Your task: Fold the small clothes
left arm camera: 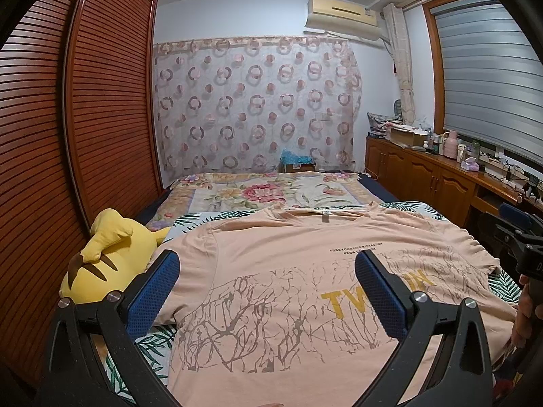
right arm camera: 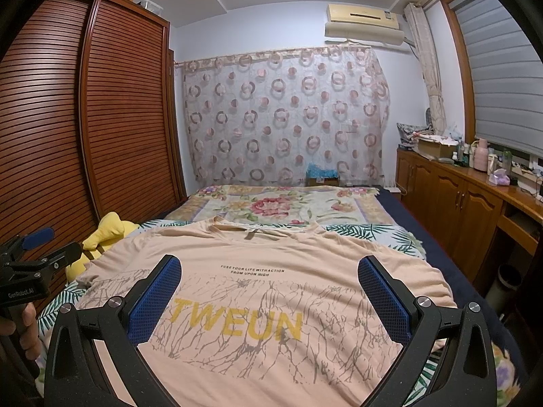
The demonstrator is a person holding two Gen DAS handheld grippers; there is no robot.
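folding not yet begun, judged from the lay of things: the peach t-shirt (right arm camera: 271, 288) lies spread flat, print side up, on the bed (right arm camera: 400, 210), neckline toward the far wall and hem toward the cameras, both sleeves out to the sides and no crease or doubled layer visible anywhere on it. all folds therefore remain to be made. left claw (left arm camera: 268, 271) hangs above the shirt's left half with its blue pads (left arm camera: 159, 288) spread wide, pinching nothing; right claw (right arm camera: 269, 276) hangs above the chest print, likewise spread wide and empty. neither appears to touch the cloth, though contact height is hard to judge through the fisheye. edges: the left sleeve edge sits just beside a yellow plush toy (left arm camera: 105, 257), which crowds that side and would likely obstruct a sleeve grasp or an inward fold swept low. the right sleeve reaches near the bed's right edge, with a dark border of mattress beyond it and a wooden cabinet (right arm camera: 451, 196) past a narrow gap. the hem runs below both views, partly hidden by the claw frames. open room: the floral bedspread (right arm camera: 271, 203) beyond the neckline is bare and offers the best space for moving forward; lateral room is tighter on both sides, tightest at the toy.
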